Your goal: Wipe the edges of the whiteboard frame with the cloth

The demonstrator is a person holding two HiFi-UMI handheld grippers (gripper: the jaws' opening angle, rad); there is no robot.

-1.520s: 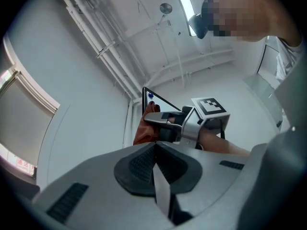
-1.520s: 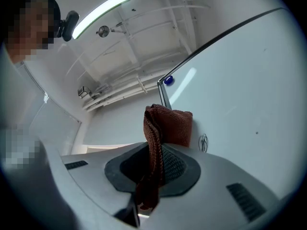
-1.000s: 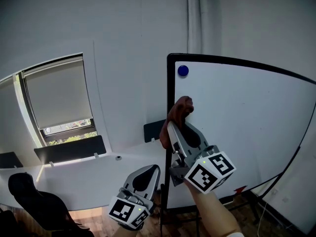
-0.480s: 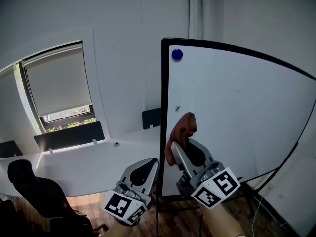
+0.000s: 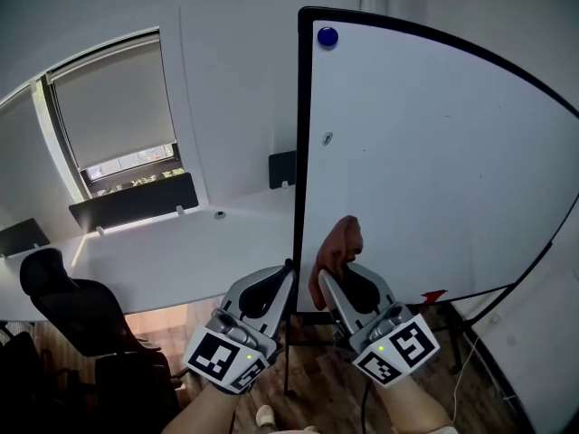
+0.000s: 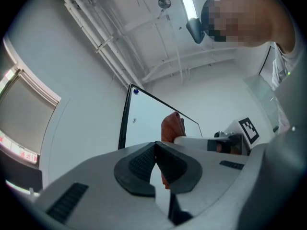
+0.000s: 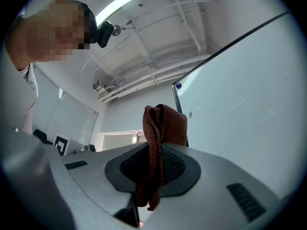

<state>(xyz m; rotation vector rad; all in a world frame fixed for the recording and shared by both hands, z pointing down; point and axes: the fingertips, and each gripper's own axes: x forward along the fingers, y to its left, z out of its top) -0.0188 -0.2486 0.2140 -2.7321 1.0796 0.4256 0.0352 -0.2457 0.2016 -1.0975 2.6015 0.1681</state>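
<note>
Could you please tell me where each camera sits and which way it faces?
Head view: on the person's head, facing the whiteboard; shows forearms, left gripper, right gripper clamping the cloth.
Left gripper view: on that gripper, looking up along shut jaws; person's head above.
Right gripper view: on that gripper, looking up past the cloth; person's head at left.
All share whiteboard and cloth.

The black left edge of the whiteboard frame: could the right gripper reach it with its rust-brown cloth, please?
Probably yes. The right gripper, shut on the rust-brown cloth, sits just beside the black frame edge, with nothing between them.
</note>
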